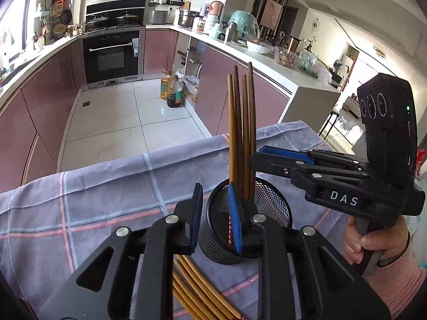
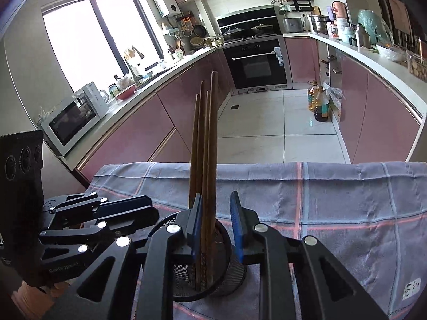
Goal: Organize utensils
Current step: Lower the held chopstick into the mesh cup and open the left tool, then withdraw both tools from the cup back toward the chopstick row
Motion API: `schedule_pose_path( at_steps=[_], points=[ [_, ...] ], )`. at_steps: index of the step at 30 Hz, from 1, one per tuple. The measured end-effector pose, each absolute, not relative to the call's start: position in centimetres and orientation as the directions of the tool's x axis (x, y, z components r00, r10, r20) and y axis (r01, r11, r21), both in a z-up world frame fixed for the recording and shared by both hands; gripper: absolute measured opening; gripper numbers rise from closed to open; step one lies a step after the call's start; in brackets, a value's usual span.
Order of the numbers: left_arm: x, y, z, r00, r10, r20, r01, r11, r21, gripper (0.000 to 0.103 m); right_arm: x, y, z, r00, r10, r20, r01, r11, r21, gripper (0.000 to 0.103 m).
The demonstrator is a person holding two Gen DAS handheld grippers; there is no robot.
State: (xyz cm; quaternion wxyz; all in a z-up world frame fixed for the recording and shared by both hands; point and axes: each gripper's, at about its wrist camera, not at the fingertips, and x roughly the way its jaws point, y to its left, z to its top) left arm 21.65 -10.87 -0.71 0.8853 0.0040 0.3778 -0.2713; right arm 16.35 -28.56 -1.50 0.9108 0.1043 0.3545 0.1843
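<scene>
1. Four chopsticks (image 1: 241, 122) standing upright in black mesh cup (image 1: 277, 194) on checked cloth (image 1: 93, 194).
2. Left gripper (image 1: 216, 218): jaws slightly apart, nothing pinched; right pad inside cup, by the sticks.
3. Right gripper (image 2: 217, 226): jaws narrowly parted; sticks between pads, against the left one, not squeezed.
4. More chopsticks (image 1: 197, 288) lying flat on cloth below left gripper.

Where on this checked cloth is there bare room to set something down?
Bare: the checked cloth right of the black mesh cup, and left of it toward the far edge. Crowded: around the cup, where both grippers meet, and the loose bamboo chopsticks in front.
</scene>
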Motion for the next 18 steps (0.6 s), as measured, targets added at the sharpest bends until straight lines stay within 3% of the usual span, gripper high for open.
schedule_pose_path(
  at_steps=[8, 12, 18],
  points=[
    [16.5, -6.0, -1.1, 0.686, -0.444, -0.576, 0.439, 0.884, -0.16, 0.04, 8.5, -27.7, 0.5, 0.723, 0.494, -0.483, -0.422, 0.869, 0.257, 0.033],
    [14.0, -4.3, -2.9, 0.698, -0.396, -0.597, 0.399, 0.907, -0.135, 0.045, 5.9, -25.6, -1.5, 0.655, 0.542, -0.526, -0.493, 0.834, 0.247, 0.039],
    [11.8, -3.6, -7.7, 0.62, -0.344, -0.705, 0.368, 0.921, -0.125, 0.045, 5.8, -22.9, -7.5, 0.549, 0.498, -0.671, -0.455, 0.852, 0.261, 0.039]
  ],
)
